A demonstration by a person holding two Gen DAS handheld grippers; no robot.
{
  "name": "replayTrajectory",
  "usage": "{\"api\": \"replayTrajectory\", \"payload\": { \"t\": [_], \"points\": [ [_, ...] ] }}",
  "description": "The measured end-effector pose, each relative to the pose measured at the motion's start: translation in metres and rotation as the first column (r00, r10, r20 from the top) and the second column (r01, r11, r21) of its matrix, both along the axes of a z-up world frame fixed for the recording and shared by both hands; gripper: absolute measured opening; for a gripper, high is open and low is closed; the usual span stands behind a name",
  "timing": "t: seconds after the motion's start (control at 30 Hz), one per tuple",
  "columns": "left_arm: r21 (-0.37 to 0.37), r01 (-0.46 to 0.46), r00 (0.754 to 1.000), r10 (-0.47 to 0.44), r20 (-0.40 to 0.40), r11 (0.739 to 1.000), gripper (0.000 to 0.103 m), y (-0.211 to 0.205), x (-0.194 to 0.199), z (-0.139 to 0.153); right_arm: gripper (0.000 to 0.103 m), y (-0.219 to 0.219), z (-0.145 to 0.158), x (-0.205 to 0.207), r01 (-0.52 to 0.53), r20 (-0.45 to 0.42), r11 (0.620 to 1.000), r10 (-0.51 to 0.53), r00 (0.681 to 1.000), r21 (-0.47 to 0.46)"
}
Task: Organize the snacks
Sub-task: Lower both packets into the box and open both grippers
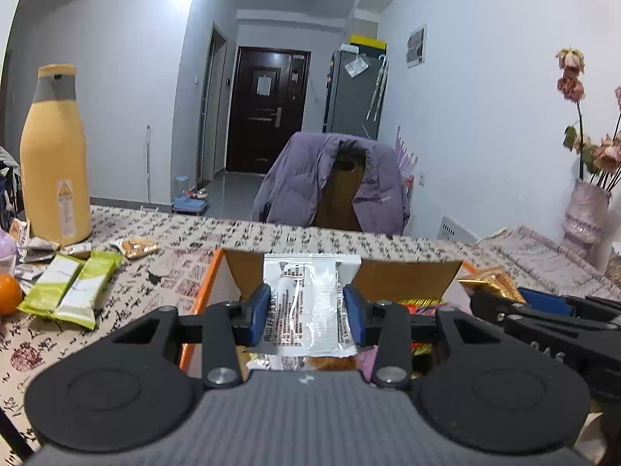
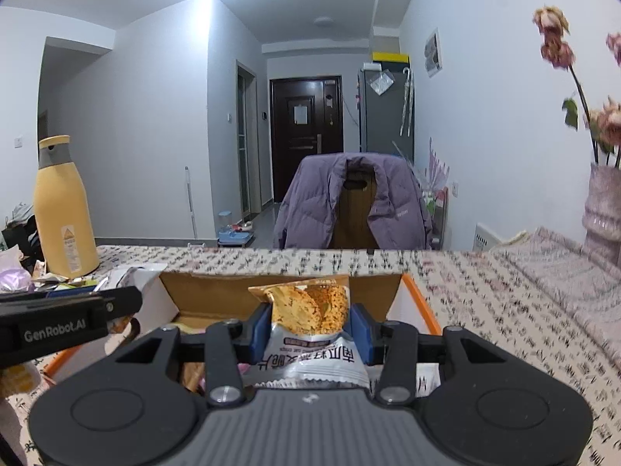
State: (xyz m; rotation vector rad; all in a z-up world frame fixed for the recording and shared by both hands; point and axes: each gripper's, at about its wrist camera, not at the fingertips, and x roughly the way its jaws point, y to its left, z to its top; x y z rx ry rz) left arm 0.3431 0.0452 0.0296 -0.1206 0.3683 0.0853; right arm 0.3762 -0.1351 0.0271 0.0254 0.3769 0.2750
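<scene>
Left wrist view, centre of the frame: your left gripper [image 1: 306,303] clamps a white snack packet [image 1: 310,303] between its blue pads, printed back toward the camera, held over the open cardboard box [image 1: 411,275] with the orange rim. Inside the box, lower centre and right, you see red, yellow and gold wrappers, partly hidden by the gripper body. At the right edge your right gripper [image 1: 543,303] enters the frame, with a gold packet tip just beyond it.

Right wrist view, centre: your right gripper [image 2: 309,326] is closed on a crisp-chip packet [image 2: 310,310], orange picture uppermost and white lower half with printed characters, also above the same box [image 2: 217,283]. The left gripper [image 2: 70,314] reaches in from the left edge, labelled on its side.

Left of the box in the left wrist view, two green-and-white bars [image 1: 73,287] lie side by side on the patterned tablecloth [image 1: 233,240], with a small orange-brown packet [image 1: 136,246] just beyond them and an orange fruit [image 1: 7,293] at the frame's left edge. A yellow bottle [image 1: 54,159] stands upright in the upper left. Behind the table, centre, a purple jacket [image 1: 310,178] hangs over a chair; a vase of dried flowers [image 1: 586,209] stands at the right.
</scene>
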Motion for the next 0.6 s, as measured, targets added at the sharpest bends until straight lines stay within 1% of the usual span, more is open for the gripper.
{"api": "replayTrajectory", "payload": {
  "t": [0.07, 0.23, 0.3, 0.33, 0.37, 0.4, 0.43, 0.47, 0.5, 0.6],
  "points": [
    [0.012, -0.004, 1.0, 0.004, -0.008, 1.0, 0.041, -0.001, 0.003, -0.004, 0.043, -0.002, -0.004, 0.001, -0.002, -0.009, 1.0, 0.002, 1.0, 0.002],
    [0.003, 0.007, 1.0, -0.007, -0.022, 1.0, 0.042, 0.001, 0.006, -0.011, 0.044, -0.002, -0.007, 0.001, -0.013, -0.017, 1.0, 0.013, 1.0, 0.006],
    [0.001, 0.012, 1.0, -0.012, -0.019, 1.0, 0.043, 0.001, 0.006, -0.012, 0.047, -0.002, -0.007, 0.002, -0.014, -0.023, 1.0, 0.014, 1.0, 0.003],
    [0.001, 0.015, 1.0, -0.015, -0.019, 1.0, 0.045, 0.002, 0.006, -0.012, 0.048, -0.003, -0.008, 0.002, -0.012, -0.026, 1.0, 0.012, 1.0, 0.006],
    [0.002, 0.016, 1.0, -0.016, -0.018, 1.0, 0.055, 0.002, 0.005, -0.013, 0.051, -0.004, -0.007, 0.002, -0.004, -0.026, 1.0, 0.004, 1.0, 0.006],
    [0.0, 0.019, 1.0, -0.019, -0.016, 1.0, 0.063, 0.003, 0.003, -0.013, 0.062, -0.005, -0.006, 0.002, 0.001, -0.025, 1.0, -0.001, 1.0, 0.008],
    [-0.002, 0.015, 1.0, -0.015, -0.009, 1.0, 0.084, 0.003, 0.003, -0.012, 0.069, -0.007, -0.005, 0.001, 0.005, -0.027, 1.0, -0.005, 1.0, 0.014],
    [-0.004, -0.002, 1.0, 0.002, 0.002, 1.0, 0.098, 0.004, 0.001, -0.012, 0.085, -0.009, -0.005, 0.001, 0.012, -0.025, 1.0, -0.012, 1.0, 0.024],
    [-0.003, -0.02, 1.0, 0.02, 0.018, 1.0, 0.103, 0.005, -0.002, -0.012, 0.095, -0.011, -0.005, 0.0, 0.023, -0.02, 0.999, -0.023, 1.0, 0.032],
    [-0.008, -0.025, 0.999, 0.025, 0.024, 1.0, 0.103, 0.008, -0.004, -0.009, 0.103, -0.017, -0.003, -0.002, 0.043, -0.011, 0.998, -0.042, 0.999, 0.053]
  ]
}}
